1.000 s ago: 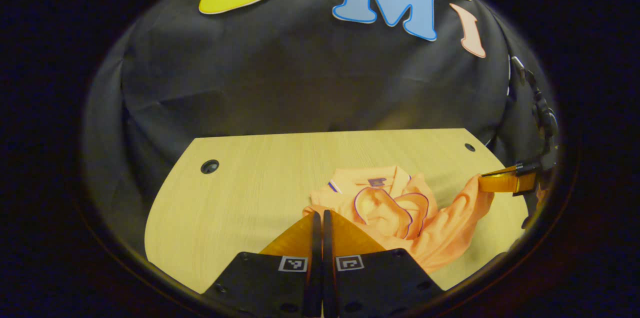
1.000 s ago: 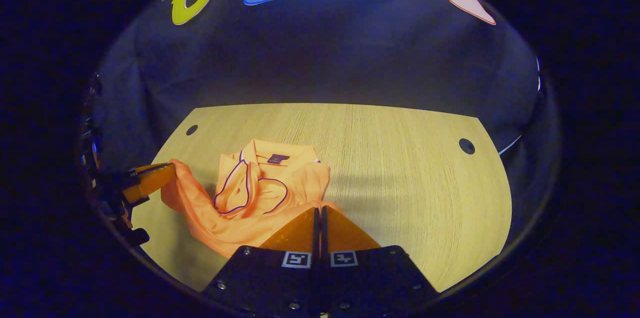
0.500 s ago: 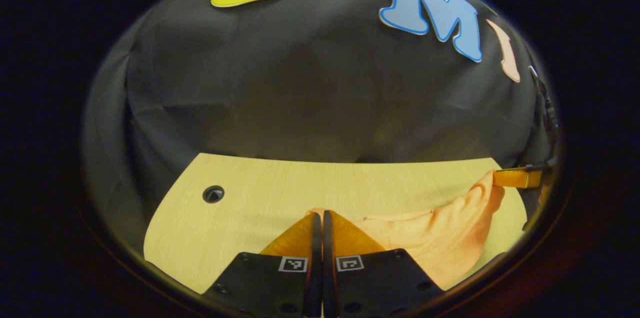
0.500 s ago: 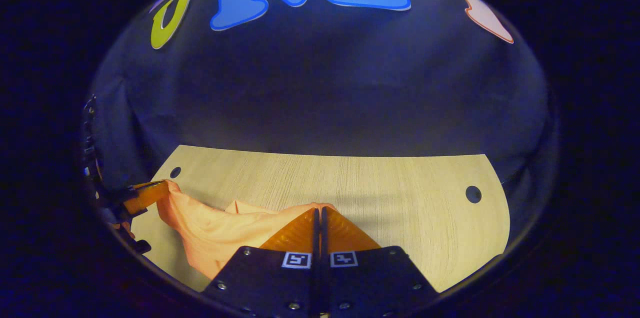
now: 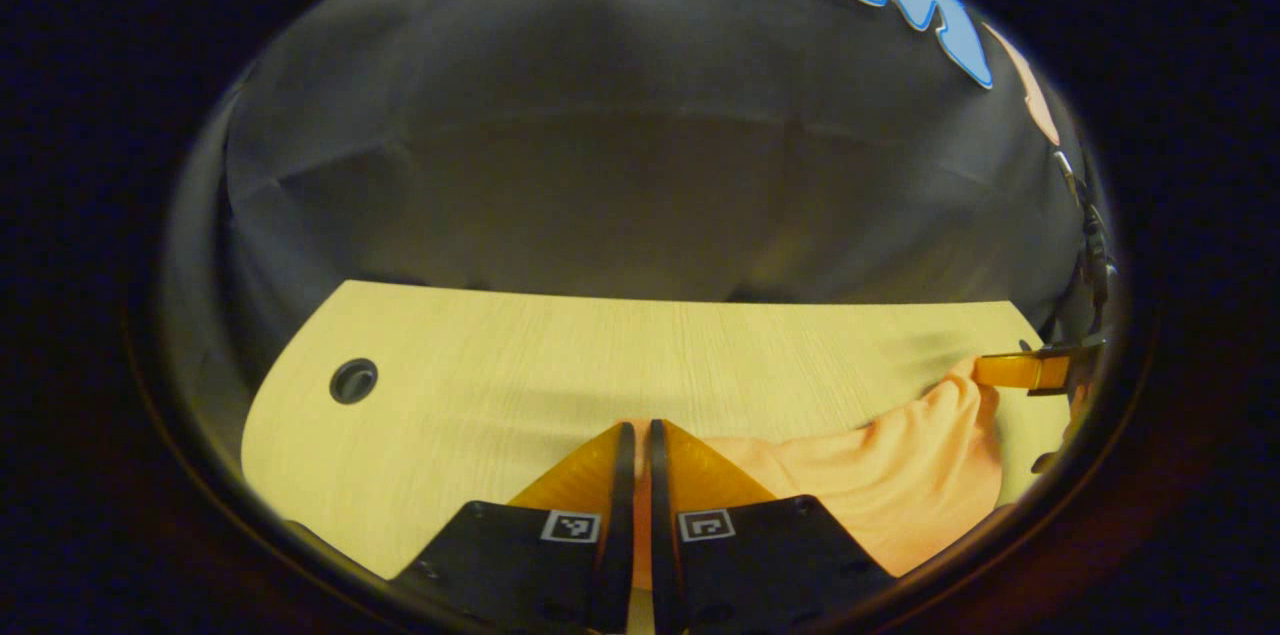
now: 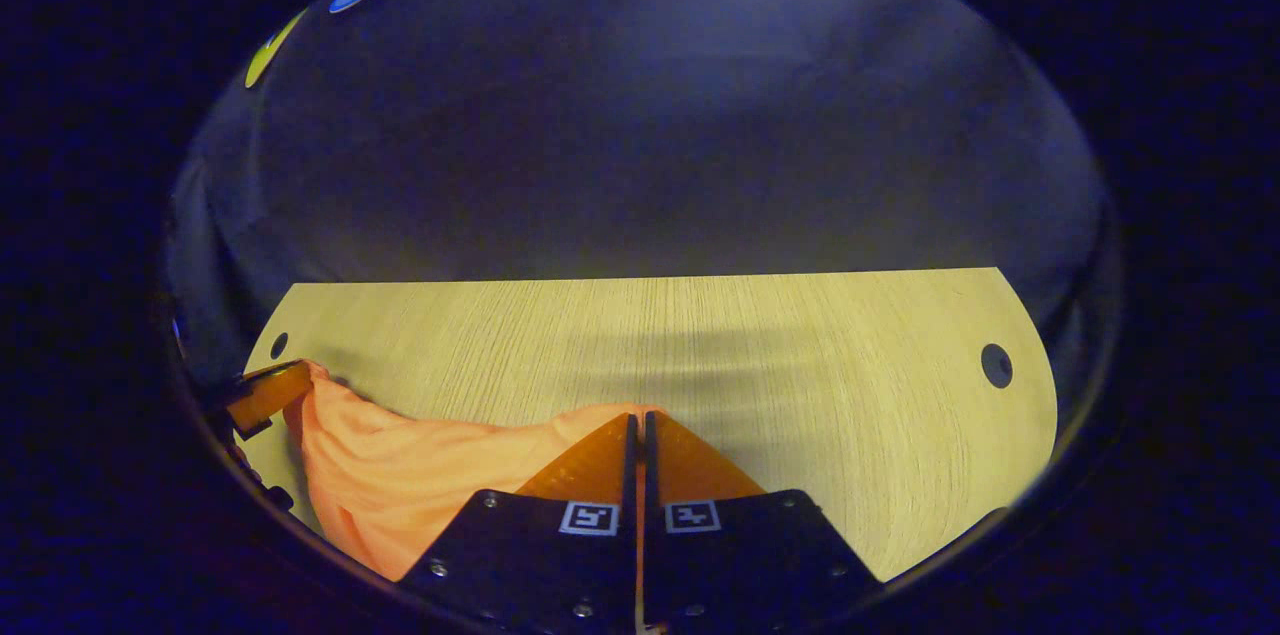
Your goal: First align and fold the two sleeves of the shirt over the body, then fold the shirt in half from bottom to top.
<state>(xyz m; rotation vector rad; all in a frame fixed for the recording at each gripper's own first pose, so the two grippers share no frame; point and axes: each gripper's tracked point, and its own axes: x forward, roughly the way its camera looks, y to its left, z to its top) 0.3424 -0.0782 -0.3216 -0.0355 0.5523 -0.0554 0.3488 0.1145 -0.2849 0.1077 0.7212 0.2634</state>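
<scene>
The orange shirt [image 5: 880,505] hung as a slack, sagging span of cloth above the near part of the pale wooden bench [image 5: 520,385], stretched between the two claws. In the left gripper view, the left claw [image 5: 636,435] was pressed together on one edge of the cloth, which showed in the narrow slit between its fingers. The right claw [image 6: 637,427] pinched the opposite edge the same way, and in the left gripper view its fingers gripped a raised corner at far right. Round holes [image 6: 996,365] sat near the bench's corners.
</scene>
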